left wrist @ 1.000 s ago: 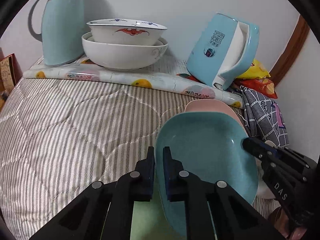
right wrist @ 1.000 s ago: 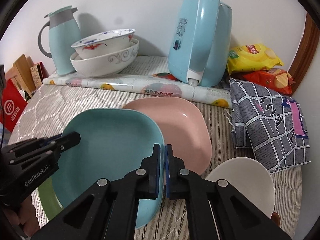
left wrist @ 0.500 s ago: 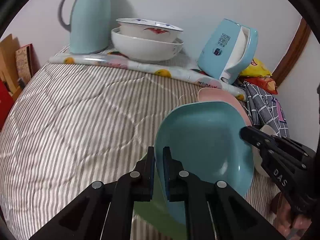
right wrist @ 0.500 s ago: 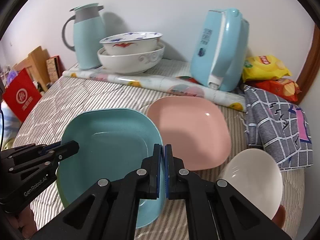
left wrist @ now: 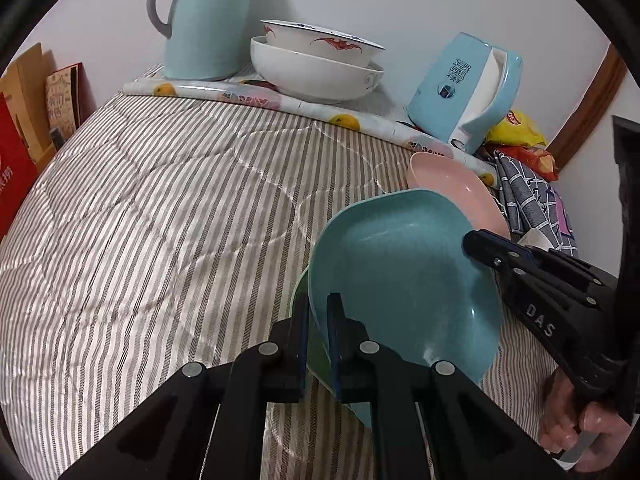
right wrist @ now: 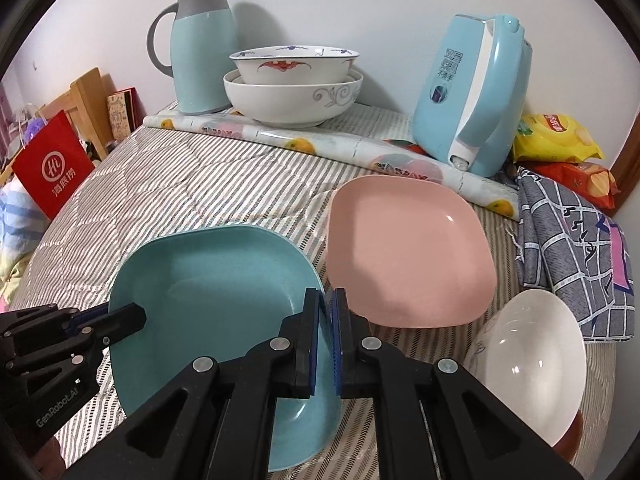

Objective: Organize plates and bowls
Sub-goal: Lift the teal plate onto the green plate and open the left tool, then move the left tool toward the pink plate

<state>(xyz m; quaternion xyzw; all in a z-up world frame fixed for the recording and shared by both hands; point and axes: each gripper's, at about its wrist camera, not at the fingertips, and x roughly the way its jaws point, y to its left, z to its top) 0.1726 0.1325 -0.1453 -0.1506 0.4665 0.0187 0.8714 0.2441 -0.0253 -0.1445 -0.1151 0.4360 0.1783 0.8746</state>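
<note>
Both grippers hold a square teal plate [right wrist: 216,292] over the striped bedcover. My left gripper [left wrist: 318,320] is shut on the plate's near-left rim, and its fingers [right wrist: 128,318] show at the left of the right wrist view. Pinching the opposite rim is my right gripper [right wrist: 328,320], shut, with its fingertips [left wrist: 480,242] at the plate's far edge in the left wrist view. A green plate [left wrist: 300,294] shows as a sliver directly under the teal one. A pink plate [right wrist: 408,252] lies to the right, apart from it. A white bowl [right wrist: 532,364] sits at the near right.
Two stacked bowls [right wrist: 294,88] stand at the back on a rolled patterned sheet [right wrist: 320,148], between a teal jug [right wrist: 202,48] and a blue kettle [right wrist: 472,96]. Snack bags [right wrist: 556,140] and a checked cloth [right wrist: 576,240] lie right. A red bag [right wrist: 52,164] stands left.
Both grippers have carried the teal plate leftward, off the pink plate it overlapped; a gap now shows between the two. Both stay shut on its rims.
</note>
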